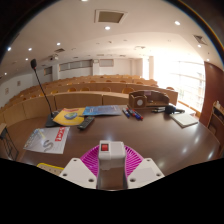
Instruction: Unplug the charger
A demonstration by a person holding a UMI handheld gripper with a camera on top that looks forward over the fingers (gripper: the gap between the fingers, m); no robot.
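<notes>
My gripper [111, 166] is shut on a white charger [111, 154] with a red square mark on its top face. Both pink pads [92, 160] press on its sides. The charger is held up above the brown table [150, 135], apart from anything on it. No socket or cable shows in this view.
On the table beyond the fingers lie a yellow disc [68, 116], a blue sheet [100, 110], white printed paper [47, 140], a dark bag [150, 100] and a grey notebook [186, 119]. A microphone [36, 75] stands at the left. Rows of lecture-hall benches rise behind.
</notes>
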